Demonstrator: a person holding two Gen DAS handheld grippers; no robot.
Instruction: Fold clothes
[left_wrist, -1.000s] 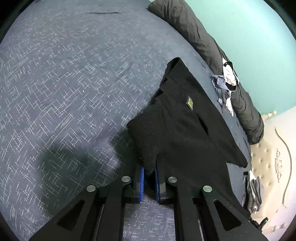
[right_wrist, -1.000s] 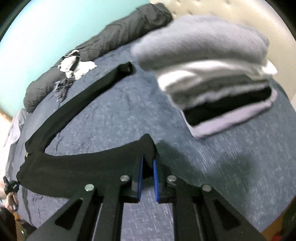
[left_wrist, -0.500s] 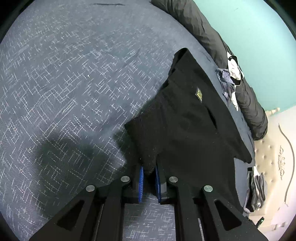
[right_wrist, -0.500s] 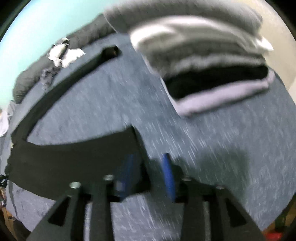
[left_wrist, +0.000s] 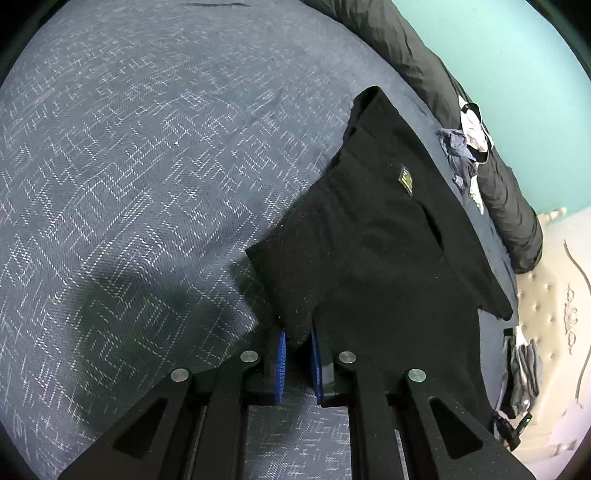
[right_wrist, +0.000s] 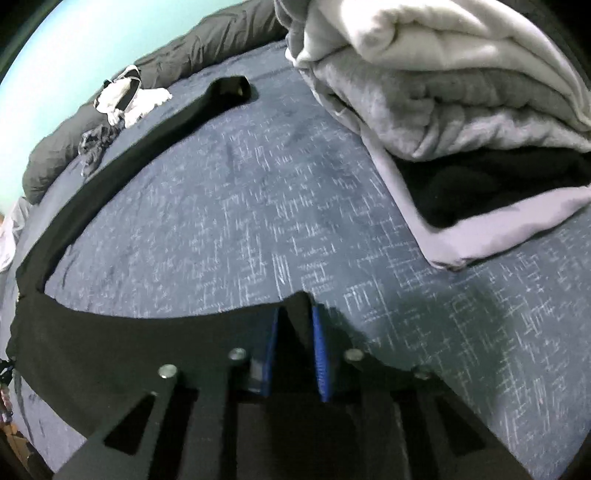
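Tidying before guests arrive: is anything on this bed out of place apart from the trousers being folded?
Yes. A crumpled white-and-black garment and a bunched blue-grey one lie loose against the dark rolled duvet by the teal wall, unfolded, unlike the neat folded stack beside the black trousers.

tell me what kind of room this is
Most likely a bedroom: the black trousers lie on a blue patterned bedspread, a cream tufted headboard stands at one end, and a stack of folded clothes sits nearby.

Black trousers (left_wrist: 380, 240) spread on the bed.
One leg is stretched out long; a small gold label is shown.
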